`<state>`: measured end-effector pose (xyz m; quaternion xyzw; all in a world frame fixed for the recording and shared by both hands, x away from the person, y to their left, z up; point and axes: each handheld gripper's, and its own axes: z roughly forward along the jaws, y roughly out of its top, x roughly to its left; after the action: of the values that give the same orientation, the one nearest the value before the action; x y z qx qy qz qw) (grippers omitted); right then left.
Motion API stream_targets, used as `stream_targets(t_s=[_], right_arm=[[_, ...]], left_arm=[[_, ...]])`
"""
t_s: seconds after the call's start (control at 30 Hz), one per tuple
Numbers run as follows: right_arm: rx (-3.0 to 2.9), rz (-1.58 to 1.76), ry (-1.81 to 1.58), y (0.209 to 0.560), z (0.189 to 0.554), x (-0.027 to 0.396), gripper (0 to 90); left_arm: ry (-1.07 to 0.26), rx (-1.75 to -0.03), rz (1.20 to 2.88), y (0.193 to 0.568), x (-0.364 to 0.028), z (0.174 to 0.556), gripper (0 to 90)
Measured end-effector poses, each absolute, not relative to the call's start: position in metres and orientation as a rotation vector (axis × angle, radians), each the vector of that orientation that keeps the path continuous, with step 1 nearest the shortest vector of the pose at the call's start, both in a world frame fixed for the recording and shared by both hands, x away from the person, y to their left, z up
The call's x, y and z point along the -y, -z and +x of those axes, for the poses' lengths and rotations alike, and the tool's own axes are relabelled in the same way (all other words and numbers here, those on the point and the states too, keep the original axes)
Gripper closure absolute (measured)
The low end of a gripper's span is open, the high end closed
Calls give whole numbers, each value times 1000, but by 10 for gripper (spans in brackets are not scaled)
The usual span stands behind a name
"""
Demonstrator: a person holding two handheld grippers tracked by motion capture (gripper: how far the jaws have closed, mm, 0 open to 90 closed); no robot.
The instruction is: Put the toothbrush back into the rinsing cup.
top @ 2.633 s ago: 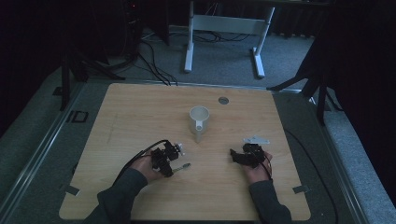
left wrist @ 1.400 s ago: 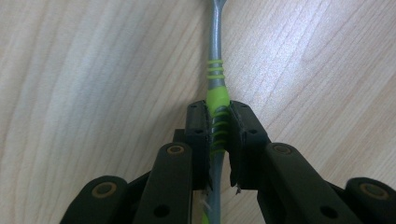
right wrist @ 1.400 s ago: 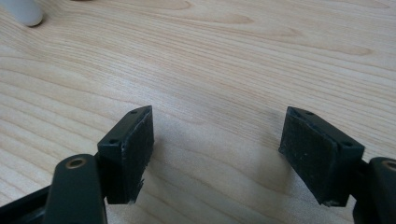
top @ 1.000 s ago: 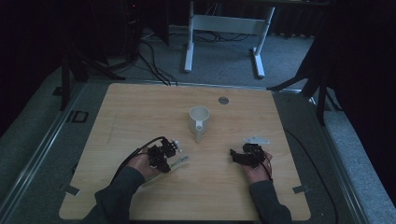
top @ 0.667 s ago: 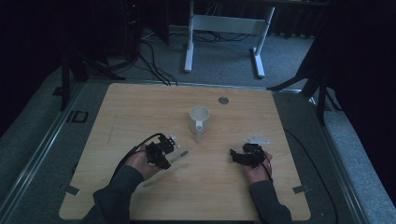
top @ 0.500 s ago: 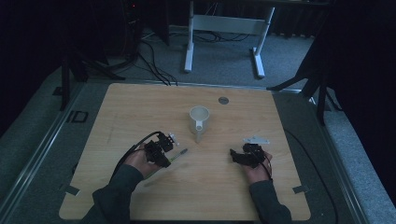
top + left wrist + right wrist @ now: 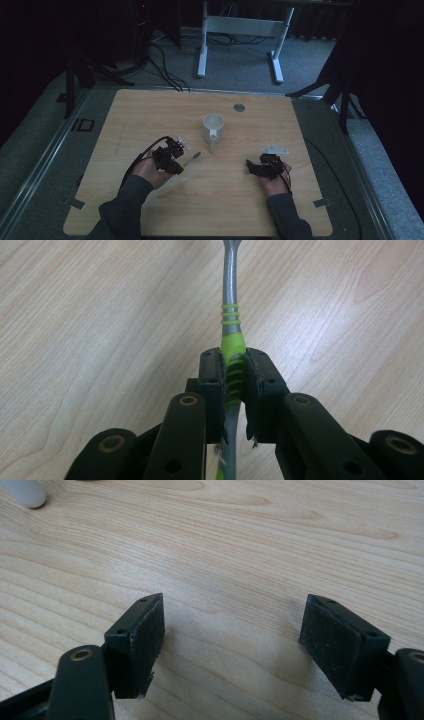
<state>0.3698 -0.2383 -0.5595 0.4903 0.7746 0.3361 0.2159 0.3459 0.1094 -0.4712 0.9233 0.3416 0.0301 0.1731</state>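
One toothbrush (image 7: 187,159), grey with lime-green grip, angles off the worktop (image 7: 300,125) near its middle, clenched in the left tongs (image 7: 172,156); earlier it lay flat. Left gripper view: pads (image 7: 215,385) pinch the ribbed grip. Right tongs (image 7: 232,645) gape, released.

The left claw (image 7: 175,159), clamped on the green-and-grey toothbrush (image 7: 192,157), rose from the tabletop (image 7: 240,200) with the brush in its grip and shifted a little towards the white mug (image 7: 213,128). The toothbrush's head ended up pointing at the mug's base, nearer than before.
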Motion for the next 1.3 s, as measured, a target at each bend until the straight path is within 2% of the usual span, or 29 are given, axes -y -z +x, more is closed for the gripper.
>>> stream_targets(t_s=[1.3], right_arm=[[-2147, 1358, -933, 559, 370, 238, 256]], left_arm=[[-164, -1006, 2456, 459, -107, 349, 795]])
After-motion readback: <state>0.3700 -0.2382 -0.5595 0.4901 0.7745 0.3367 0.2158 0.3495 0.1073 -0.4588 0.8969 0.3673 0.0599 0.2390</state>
